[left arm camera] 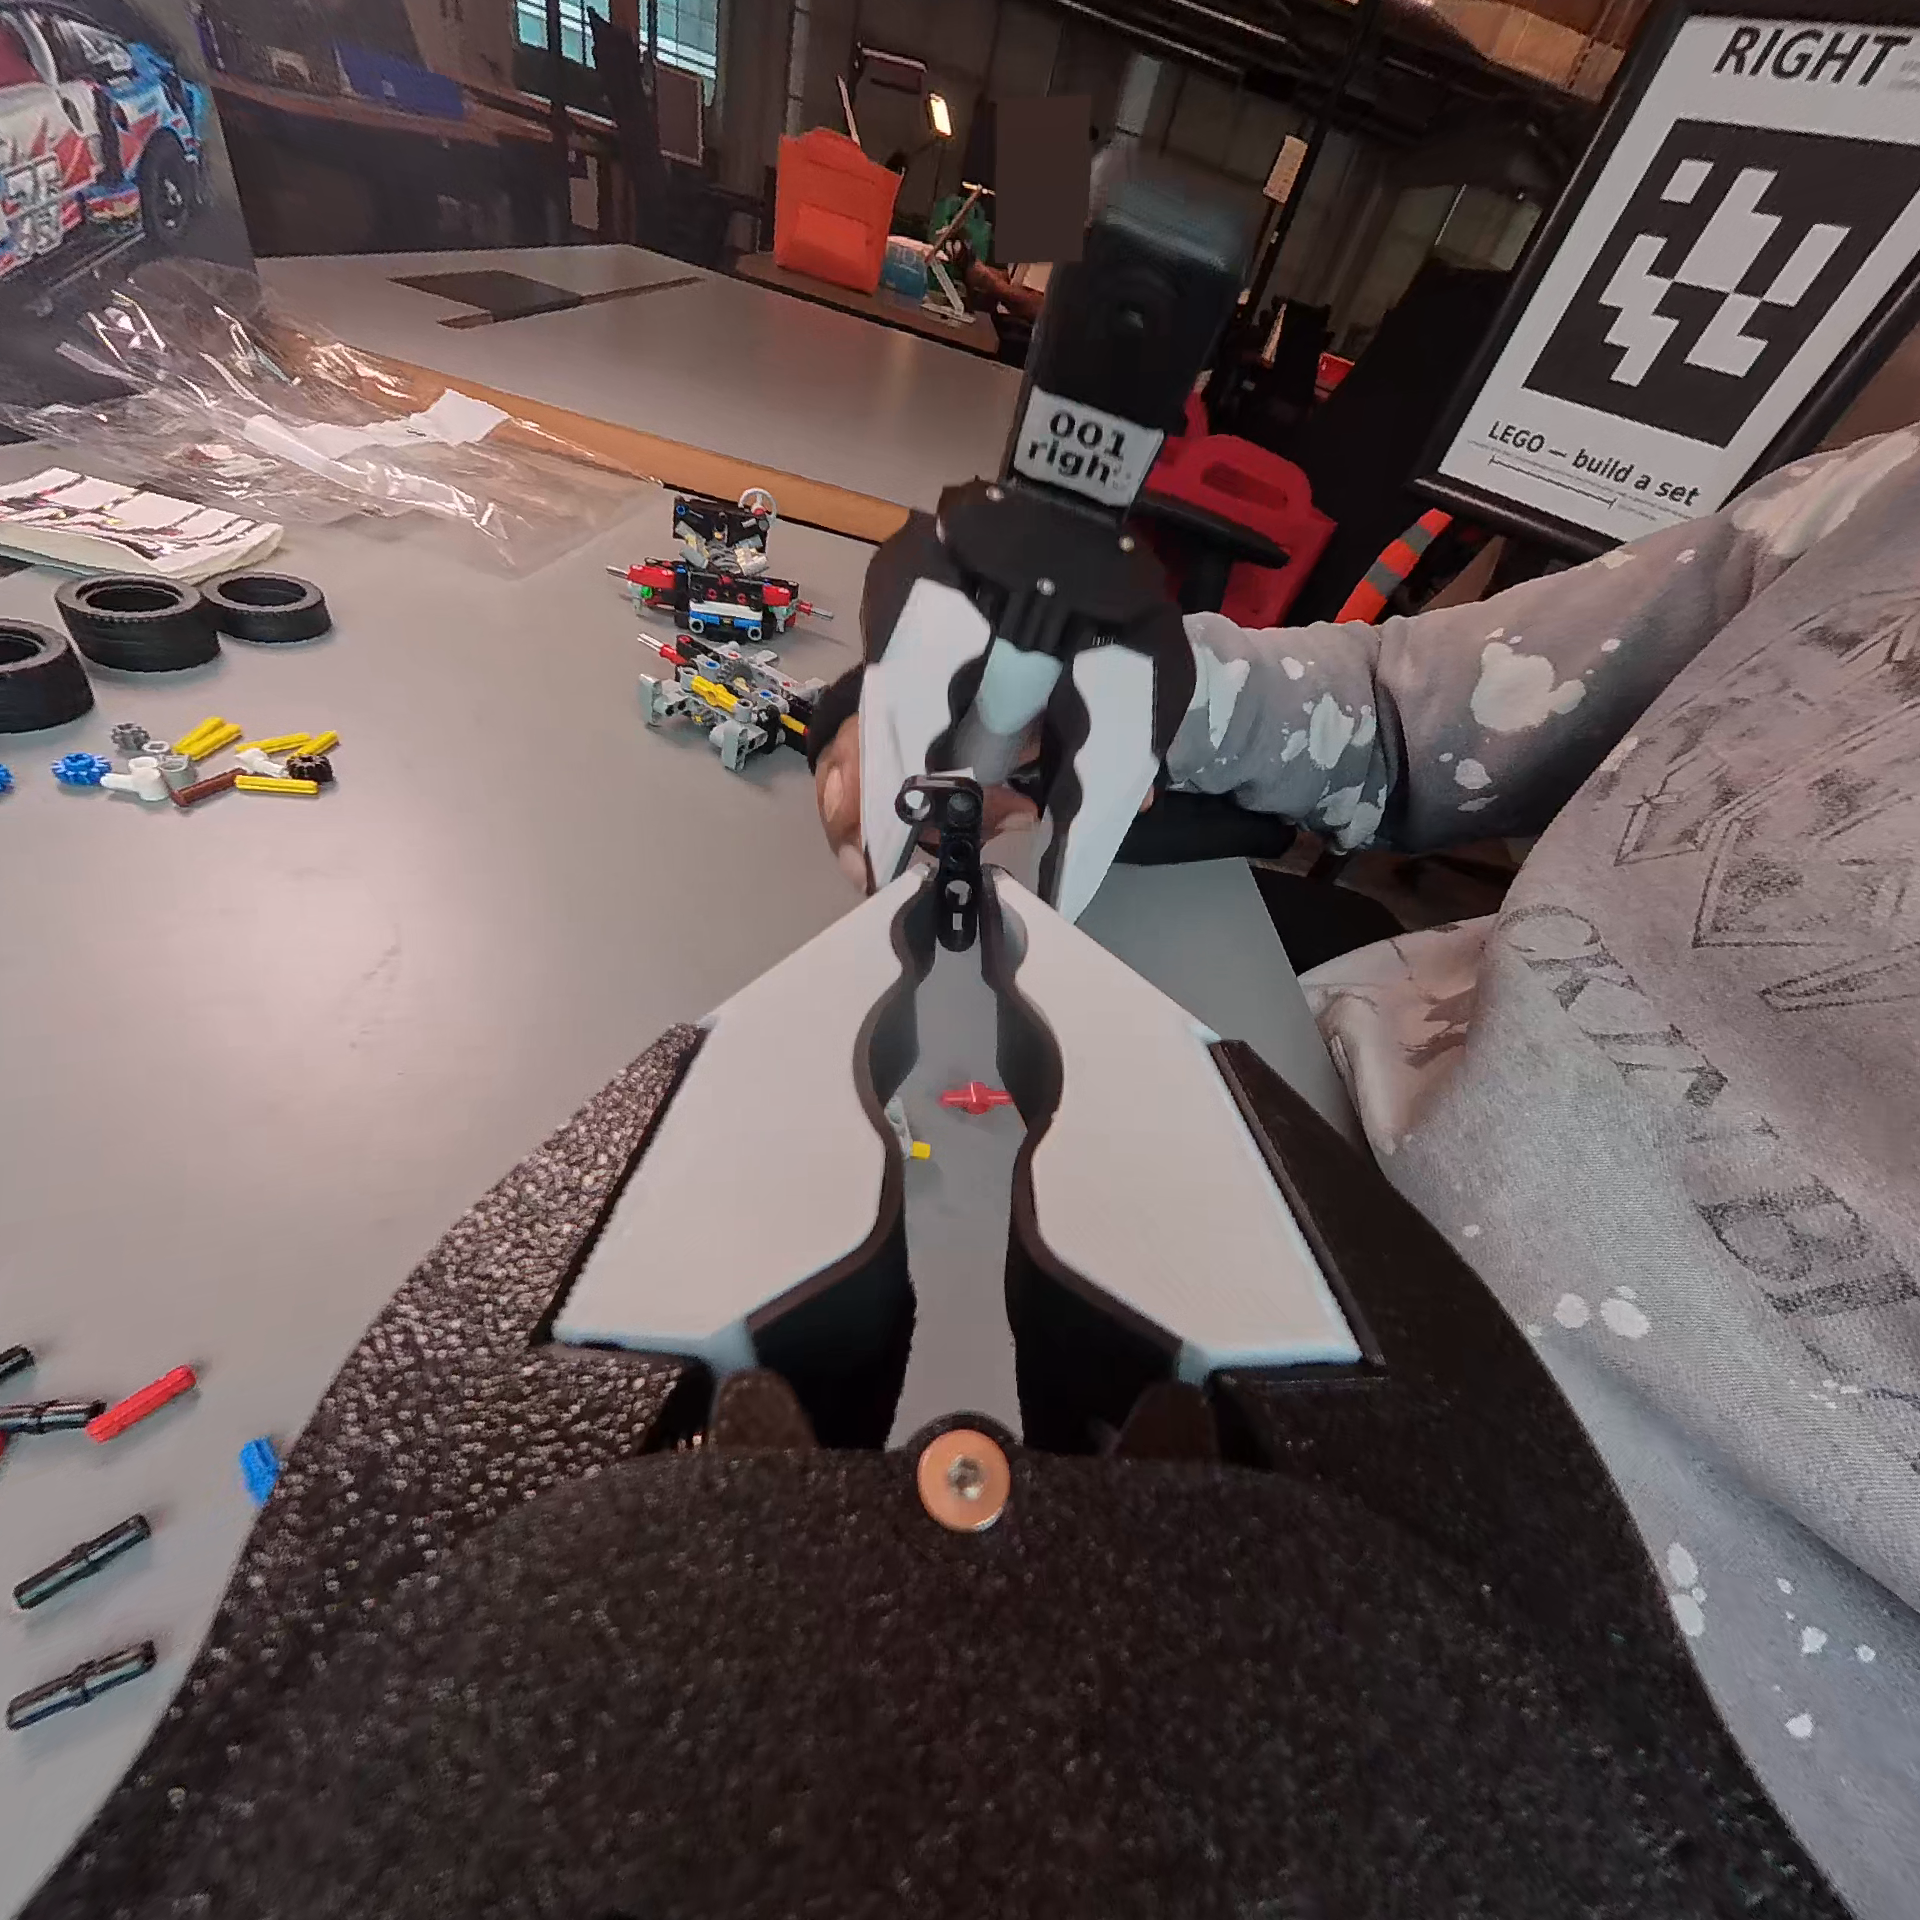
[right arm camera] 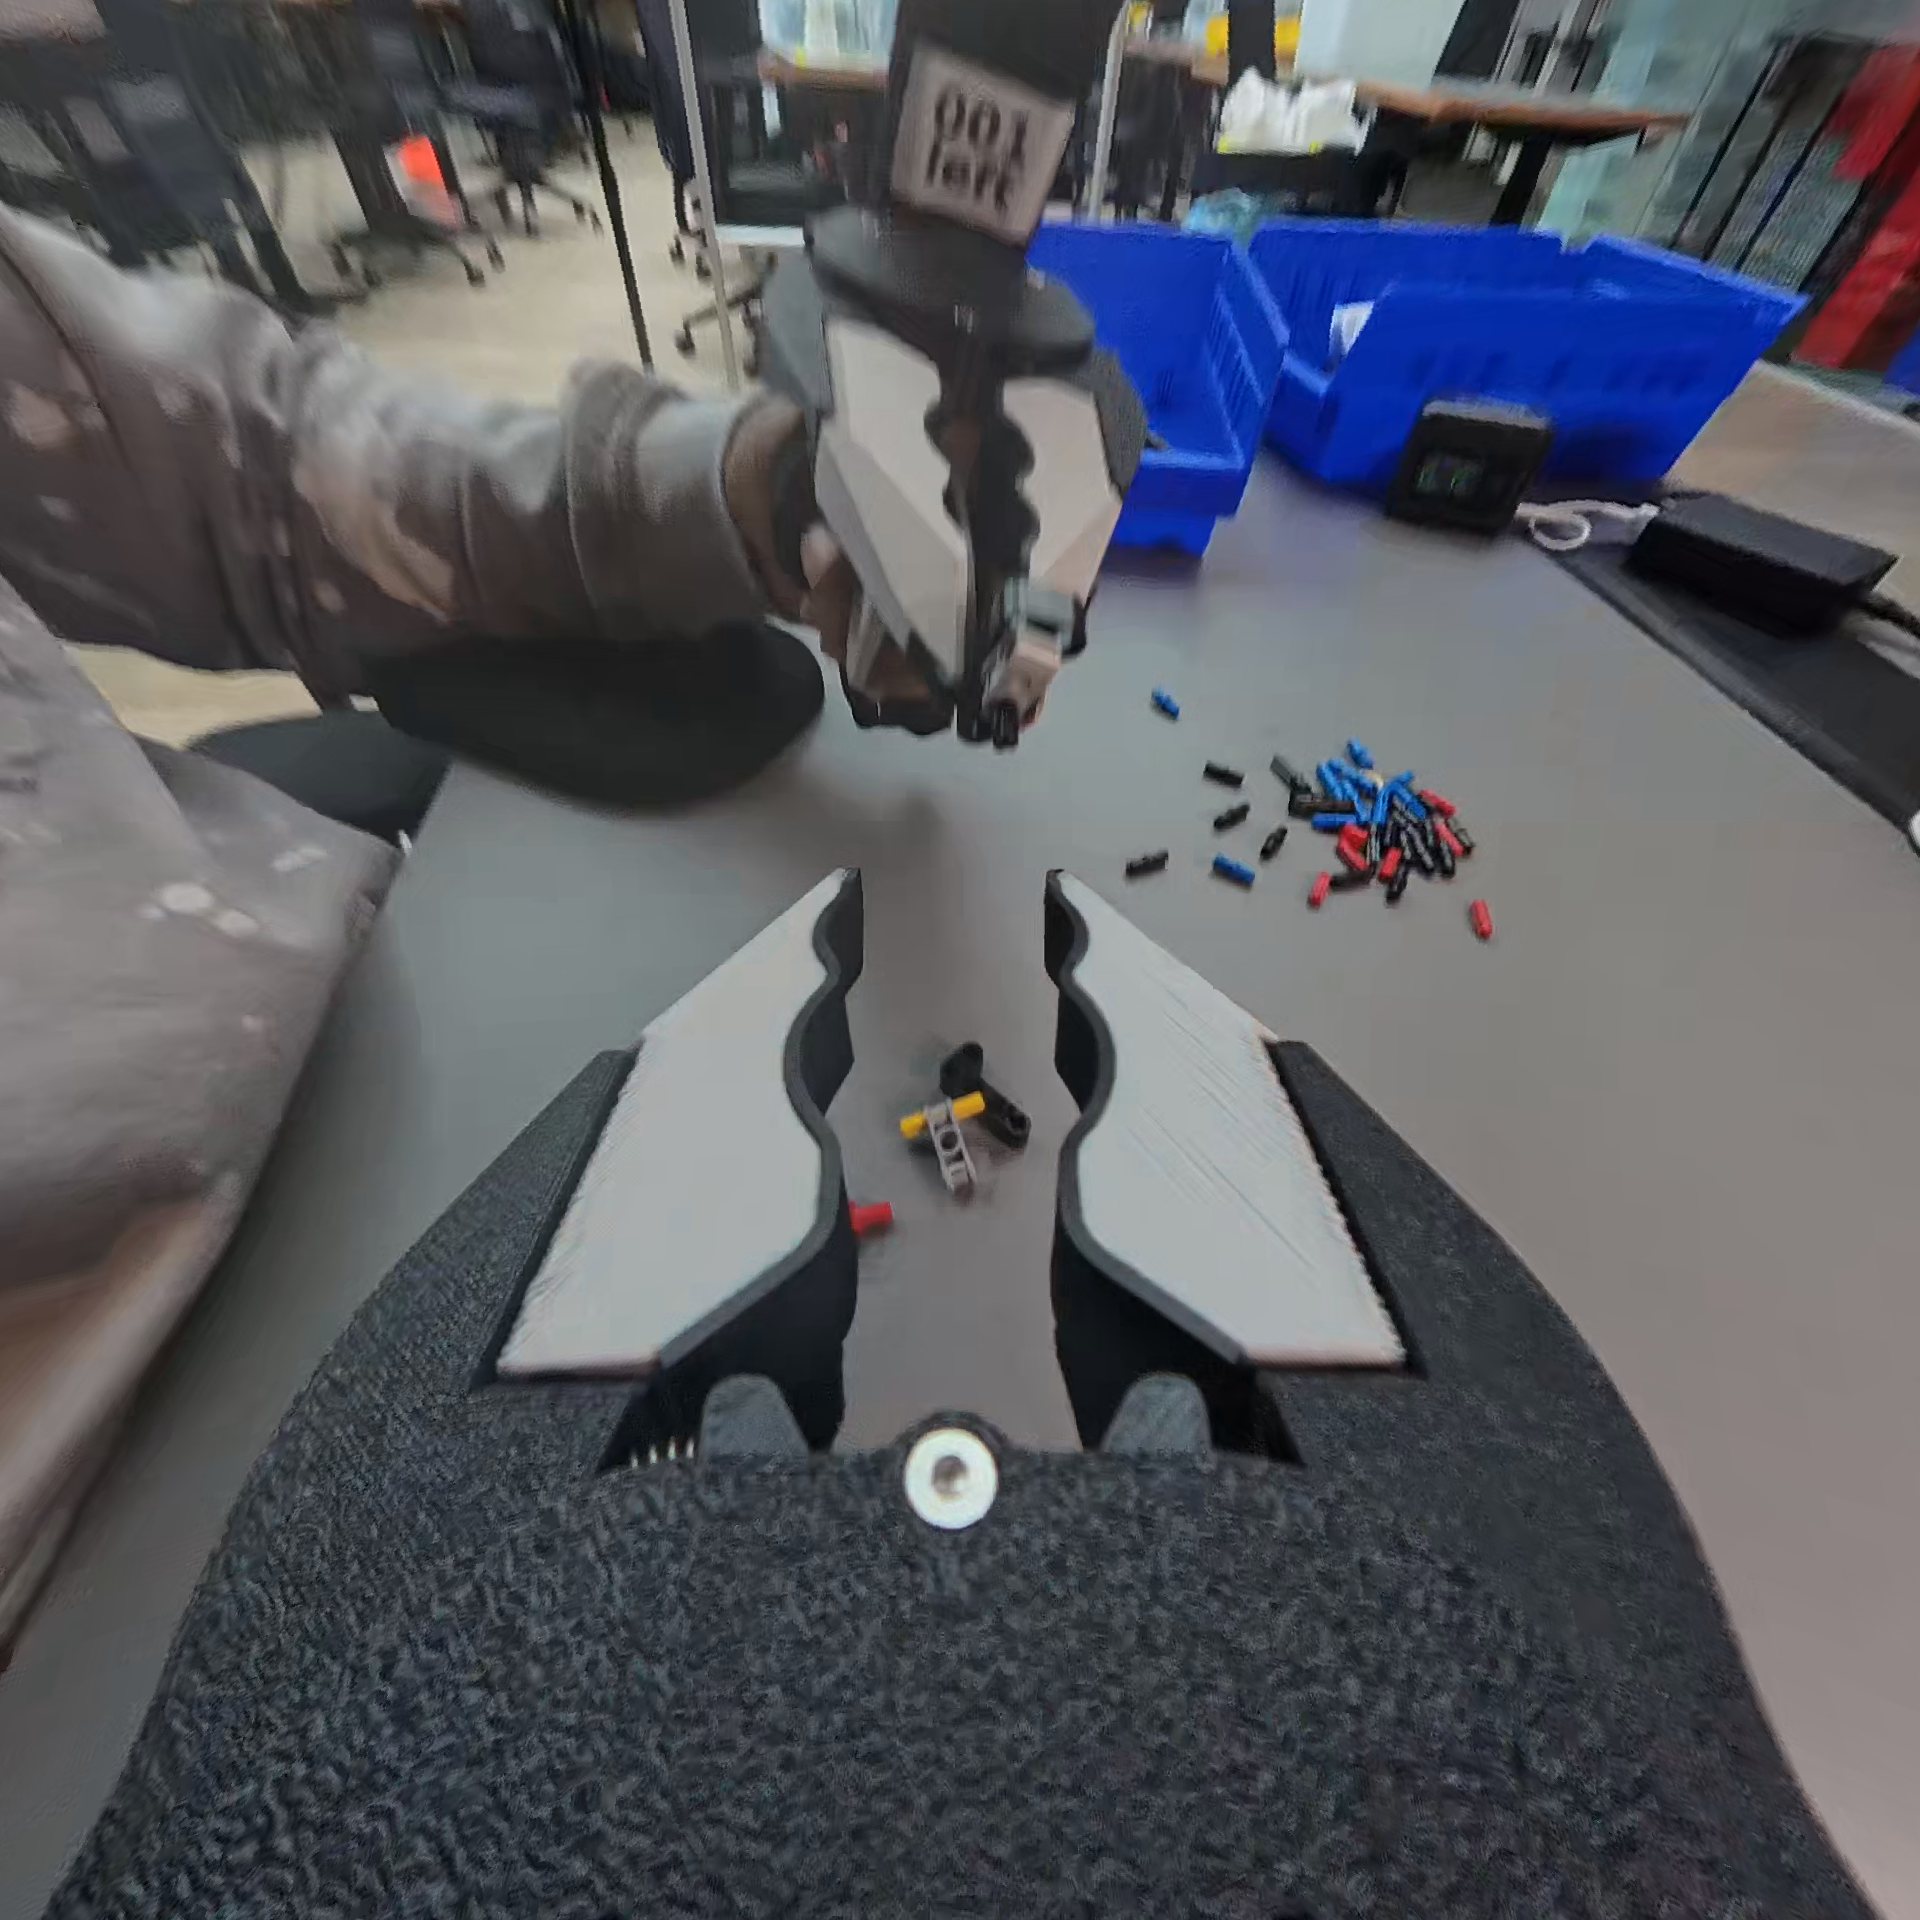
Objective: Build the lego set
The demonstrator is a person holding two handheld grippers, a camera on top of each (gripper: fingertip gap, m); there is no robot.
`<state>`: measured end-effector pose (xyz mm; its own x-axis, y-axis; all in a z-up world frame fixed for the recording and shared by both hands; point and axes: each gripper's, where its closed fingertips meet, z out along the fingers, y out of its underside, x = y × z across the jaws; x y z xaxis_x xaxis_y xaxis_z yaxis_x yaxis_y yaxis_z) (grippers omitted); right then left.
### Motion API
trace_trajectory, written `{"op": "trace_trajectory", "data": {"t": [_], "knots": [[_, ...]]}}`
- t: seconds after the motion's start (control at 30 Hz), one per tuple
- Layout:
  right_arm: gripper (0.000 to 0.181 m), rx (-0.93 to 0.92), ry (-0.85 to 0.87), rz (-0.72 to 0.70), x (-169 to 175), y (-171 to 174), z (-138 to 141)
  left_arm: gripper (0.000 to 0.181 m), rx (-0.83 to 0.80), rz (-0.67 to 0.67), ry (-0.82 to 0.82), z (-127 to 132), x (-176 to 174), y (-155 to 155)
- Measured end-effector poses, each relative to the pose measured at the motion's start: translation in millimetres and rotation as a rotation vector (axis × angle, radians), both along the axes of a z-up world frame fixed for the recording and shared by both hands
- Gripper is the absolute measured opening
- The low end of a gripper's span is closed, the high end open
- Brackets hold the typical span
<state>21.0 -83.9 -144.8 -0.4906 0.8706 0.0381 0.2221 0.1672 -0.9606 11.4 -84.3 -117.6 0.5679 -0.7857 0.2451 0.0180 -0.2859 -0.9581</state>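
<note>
My left gripper [left arm camera: 951, 896] is shut on a black lego beam [left arm camera: 948, 857] that sticks out past its tips, held above the grey table [left arm camera: 416, 987]. The right wrist view shows it blurred [right arm camera: 971, 717], with a grey part [right arm camera: 1039, 649] on the beam. My right gripper [right arm camera: 954, 883] is open and empty. Its fingers [left arm camera: 914, 707] point down on either side of the beam in the left wrist view. On the table between the right fingers lies a small black, grey and yellow assembly [right arm camera: 961, 1122]. A red piece [right arm camera: 871, 1214] lies beside it, also in the left wrist view [left arm camera: 975, 1097].
Two built sub-assemblies [left arm camera: 717, 592] [left arm camera: 727, 707], black tyres [left arm camera: 135, 623], small loose parts [left arm camera: 208, 764] and a sticker sheet [left arm camera: 125, 525] lie to the far left. A pile of blue, black and red pins [right arm camera: 1382, 821] and blue bins [right arm camera: 1507, 353] are beyond. The person's body is close by. Less than 4 cm separates the two grippers' tips.
</note>
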Motion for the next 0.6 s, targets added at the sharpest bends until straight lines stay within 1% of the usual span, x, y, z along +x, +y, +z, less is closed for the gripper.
{"op": "trace_trajectory", "data": {"t": [0.03, 0.1, 0.2, 0.23, 0.27, 0.37, 0.5, 0.6], "knots": [[0.034, -0.061, 0.045, 0.001, 1.1, -0.3, 15.0, 0.006, -0.005, -0.008, 0.010, -2.7, 2.6, 0.0], [0.032, -0.105, 0.072, -0.002, 2.0, -0.3, 26.6, 0.006, -0.012, -0.027, 0.030, -7.5, 8.9, -0.8], [0.019, -0.091, 0.081, -0.005, 1.6, -2.6, 24.9, 0.006, -0.024, -0.046, 0.071, -14.9, 17.4, -1.1], [0.009, -0.081, 0.085, -0.013, 1.3, -0.7, 24.3, 0.006, -0.024, -0.048, 0.082, -16.1, 19.1, -1.6], [0.008, -0.076, 0.083, -0.009, 2.1, 0.4, 23.9, 0.006, -0.018, -0.036, 0.089, -16.0, 19.0, -0.5], [0.007, -0.090, 0.085, -0.004, 4.0, 2.6, 29.6, 0.006, 0.003, -0.015, 0.059, -7.8, 18.2, 1.3], [0.006, -0.135, 0.115, 0.024, 8.9, 4.2, 40.7, 0.006, 0.088, 0.027, 0.075, 10.5, 18.3, 2.4], [0.006, -0.143, 0.121, 0.028, 9.3, 7.2, 44.9, 0.005, 0.125, 0.060, 0.045, 18.7, 17.8, 5.1]]}}
